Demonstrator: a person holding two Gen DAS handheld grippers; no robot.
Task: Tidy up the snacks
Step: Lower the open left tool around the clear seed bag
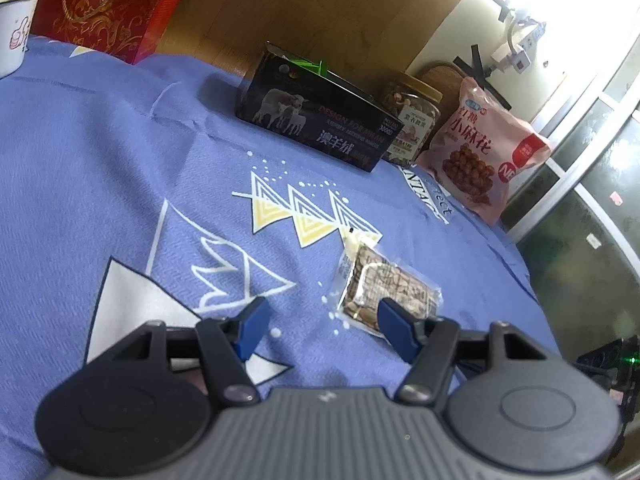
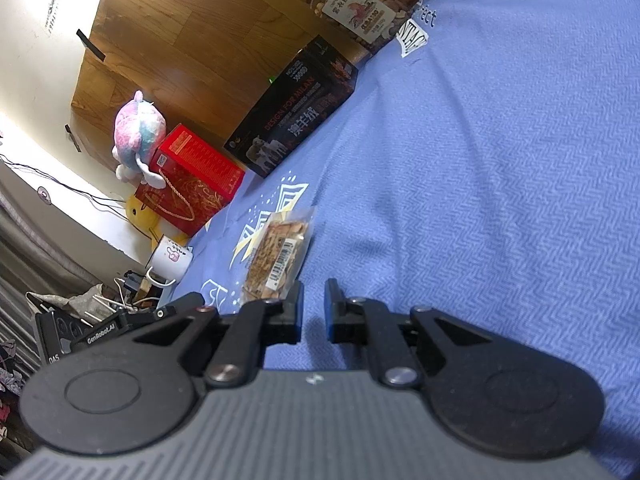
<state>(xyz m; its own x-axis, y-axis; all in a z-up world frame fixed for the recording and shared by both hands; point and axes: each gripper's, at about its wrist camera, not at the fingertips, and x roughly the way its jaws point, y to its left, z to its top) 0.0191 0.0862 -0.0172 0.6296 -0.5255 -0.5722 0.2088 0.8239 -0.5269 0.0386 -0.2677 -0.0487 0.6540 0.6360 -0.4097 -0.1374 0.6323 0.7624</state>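
Note:
A clear packet of nut brittle (image 1: 384,288) lies flat on the blue cloth (image 1: 120,160). My left gripper (image 1: 324,322) hovers just short of it, open, with only cloth between its blue fingertips (image 1: 252,326); the packet sits just ahead of the right-hand fingertip. In the right wrist view the same packet (image 2: 276,252) lies just ahead and left of my right gripper (image 2: 314,308), which is shut with nothing in it. At the far edge stand a dark box with sheep on it (image 1: 312,120), a jar of nuts (image 1: 412,120) and a pink snack bag (image 1: 484,148).
A red gift bag (image 1: 108,4) and a white mug (image 1: 12,36) sit at the far left of the cloth. The right wrist view shows the dark box (image 2: 296,108), the jar (image 2: 352,4), the red bag (image 2: 188,180), a plush toy (image 2: 136,132) and cluttered gear (image 2: 80,320) past the table's edge.

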